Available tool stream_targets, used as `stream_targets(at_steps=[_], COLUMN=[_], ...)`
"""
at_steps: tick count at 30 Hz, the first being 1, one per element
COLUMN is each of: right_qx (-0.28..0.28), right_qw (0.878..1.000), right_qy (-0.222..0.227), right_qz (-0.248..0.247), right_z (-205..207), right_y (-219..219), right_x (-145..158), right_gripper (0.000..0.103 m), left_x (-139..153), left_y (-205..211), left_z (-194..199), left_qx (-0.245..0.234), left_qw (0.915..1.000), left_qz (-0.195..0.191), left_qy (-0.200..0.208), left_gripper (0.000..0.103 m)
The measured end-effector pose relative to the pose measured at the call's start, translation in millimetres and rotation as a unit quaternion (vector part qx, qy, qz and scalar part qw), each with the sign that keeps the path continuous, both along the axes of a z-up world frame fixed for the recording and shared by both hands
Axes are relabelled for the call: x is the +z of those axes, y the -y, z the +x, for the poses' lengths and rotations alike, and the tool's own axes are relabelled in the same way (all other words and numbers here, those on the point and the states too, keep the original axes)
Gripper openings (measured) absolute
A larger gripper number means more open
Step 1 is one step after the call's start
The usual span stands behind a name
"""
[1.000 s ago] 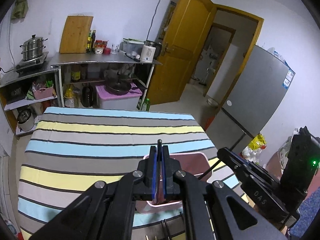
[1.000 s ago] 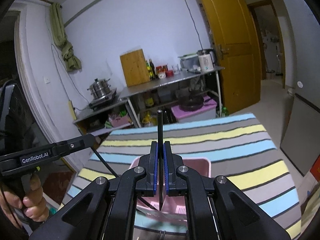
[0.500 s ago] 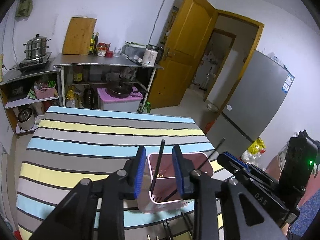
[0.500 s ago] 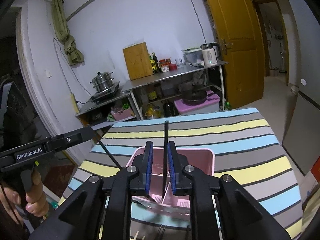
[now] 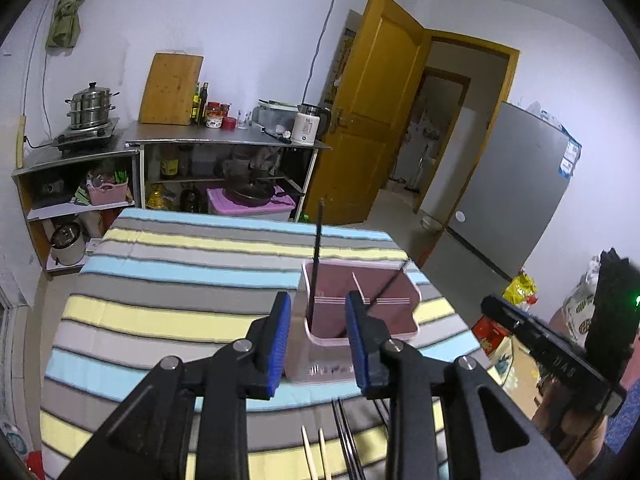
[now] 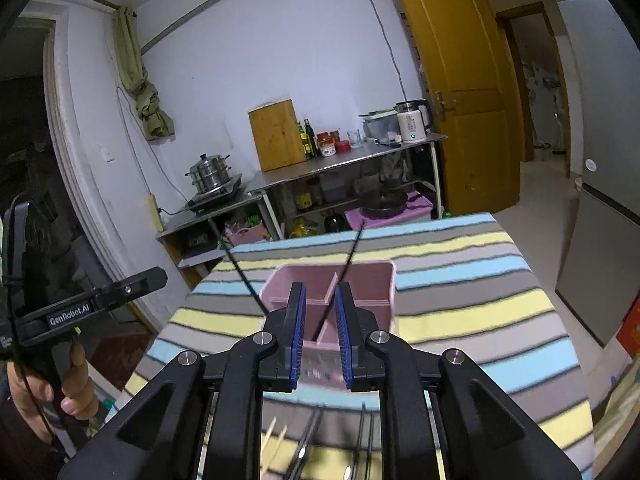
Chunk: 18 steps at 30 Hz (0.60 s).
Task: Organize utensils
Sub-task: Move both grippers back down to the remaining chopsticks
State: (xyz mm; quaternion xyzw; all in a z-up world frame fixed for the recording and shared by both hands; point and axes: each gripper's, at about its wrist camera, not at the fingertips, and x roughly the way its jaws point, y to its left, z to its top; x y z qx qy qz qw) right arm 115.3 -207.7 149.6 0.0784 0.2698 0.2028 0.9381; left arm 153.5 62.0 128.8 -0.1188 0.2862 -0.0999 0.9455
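Note:
A pink utensil holder (image 5: 394, 322) with a divider stands on the striped tablecloth (image 5: 180, 280). One black chopstick (image 5: 316, 256) stands upright in its left compartment, a second black chopstick (image 5: 386, 286) leans in the right one. My left gripper (image 5: 318, 336) is open just short of the holder, with nothing between its pads. In the right wrist view the holder (image 6: 374, 284) holds both chopsticks (image 6: 350, 262). My right gripper (image 6: 320, 322) is open in front of it, its pads clear of the leaning stick. More loose chopsticks (image 5: 344, 436) lie on the cloth below the grippers.
Pale wooden chopsticks (image 6: 276, 438) and dark ones (image 6: 310, 436) lie near the table's front edge. A hand (image 6: 76, 384) holds the left gripper's handle at the left. Behind the table are steel shelves (image 5: 224, 144), a yellow door (image 5: 372, 92) and a grey fridge (image 5: 516, 184).
Both grippers were shut on a black chopstick over the holder. They opened, the sticks dropped into the compartments, and both grippers drew back from the holder.

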Motion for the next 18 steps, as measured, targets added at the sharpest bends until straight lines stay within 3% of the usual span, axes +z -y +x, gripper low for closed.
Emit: stream_targets(at_steps=[18], right_qx=[-0.011], right_qw=[0.998], right_qy=[-0.055], right_qz=[-0.016], right_z=[-71.2], right_y=[31.7], right_x=[-61.1], right_gripper=[0.015], left_x=[-75.3], left_y=[33.4], left_z=[-85.0], left_qx=[-0.034], left_qw=[0.9984], left_qz=[0.016], left_qy=[-0.042], left_gripper=[0.029])
